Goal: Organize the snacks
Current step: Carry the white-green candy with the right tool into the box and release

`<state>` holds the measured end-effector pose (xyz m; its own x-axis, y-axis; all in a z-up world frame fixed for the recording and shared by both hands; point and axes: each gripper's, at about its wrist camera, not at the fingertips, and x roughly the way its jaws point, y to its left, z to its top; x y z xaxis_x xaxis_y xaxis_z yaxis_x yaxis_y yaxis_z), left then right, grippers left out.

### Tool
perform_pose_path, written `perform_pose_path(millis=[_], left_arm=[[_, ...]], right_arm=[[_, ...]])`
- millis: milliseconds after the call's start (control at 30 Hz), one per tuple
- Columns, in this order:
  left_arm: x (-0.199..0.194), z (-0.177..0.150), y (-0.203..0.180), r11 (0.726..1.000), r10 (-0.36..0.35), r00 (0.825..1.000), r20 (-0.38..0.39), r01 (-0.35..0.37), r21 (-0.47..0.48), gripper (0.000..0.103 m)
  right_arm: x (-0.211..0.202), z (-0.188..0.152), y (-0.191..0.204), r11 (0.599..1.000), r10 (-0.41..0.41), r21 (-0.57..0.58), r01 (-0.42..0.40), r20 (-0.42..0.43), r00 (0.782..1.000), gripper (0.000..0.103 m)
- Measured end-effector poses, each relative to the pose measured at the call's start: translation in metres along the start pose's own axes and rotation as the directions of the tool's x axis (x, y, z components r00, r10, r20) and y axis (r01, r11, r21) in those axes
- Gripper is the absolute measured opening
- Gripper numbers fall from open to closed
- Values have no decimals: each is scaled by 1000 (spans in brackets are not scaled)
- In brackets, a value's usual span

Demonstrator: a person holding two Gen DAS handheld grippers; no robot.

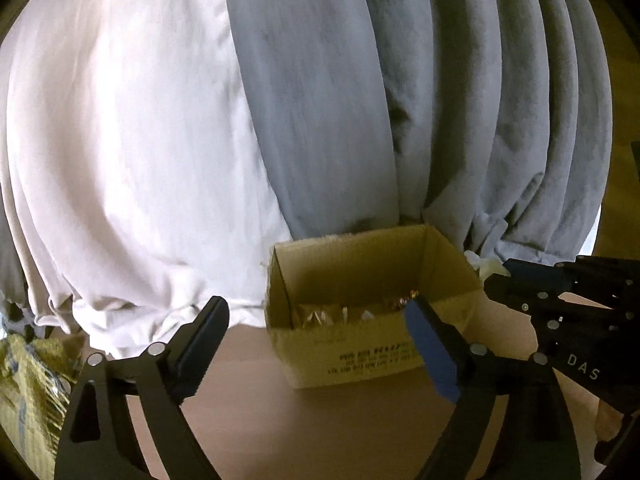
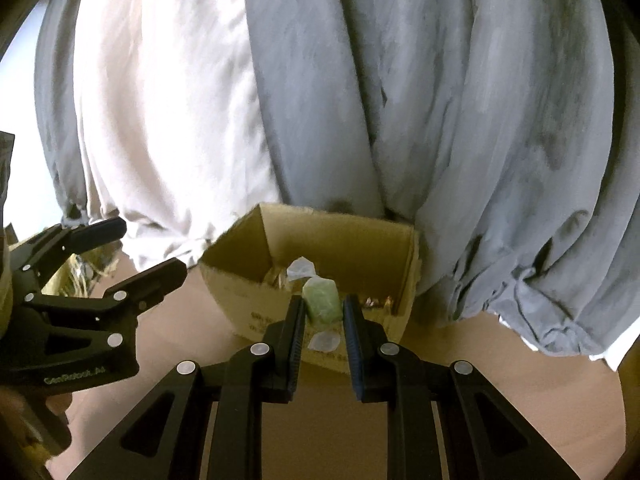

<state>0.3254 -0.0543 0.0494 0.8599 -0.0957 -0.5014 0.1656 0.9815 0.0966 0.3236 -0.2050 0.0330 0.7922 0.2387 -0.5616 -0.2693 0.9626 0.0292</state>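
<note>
An open cardboard box [image 1: 360,356] stands on the tabletop, with several wrapped snacks [image 1: 344,314] lying in its bottom. My left gripper [image 1: 316,312] hangs in front of the box, open wide with nothing between its fingers. The right gripper [image 1: 504,272] shows at the right edge of that view. In the right wrist view the box [image 2: 248,292] sits just beyond my right gripper [image 2: 323,302], which is shut on a green candy in a clear twisted wrapper [image 2: 321,300], held over the box's near wall. The left gripper [image 2: 152,248] shows open at the left.
Pale and grey curtains [image 1: 280,100] hang right behind the box and touch its back rim. A yellow patterned bag [image 1: 28,384] lies at the far left of the brown table [image 1: 340,432]. A person's hand [image 2: 24,404] holds the left gripper's handle.
</note>
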Motion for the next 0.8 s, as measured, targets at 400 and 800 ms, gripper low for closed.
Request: perform_pose_path(millis=[400,800], left_arm=[[25,35,14,999,33,999,26,-33,3,103],[44,50,30,997,74,997,34,-73,-21,103]], right_arm=[[23,39,-9,1000,-27,13,27,27,999,21],[66,66,-15,999,-46,20,47,-12,999,21]])
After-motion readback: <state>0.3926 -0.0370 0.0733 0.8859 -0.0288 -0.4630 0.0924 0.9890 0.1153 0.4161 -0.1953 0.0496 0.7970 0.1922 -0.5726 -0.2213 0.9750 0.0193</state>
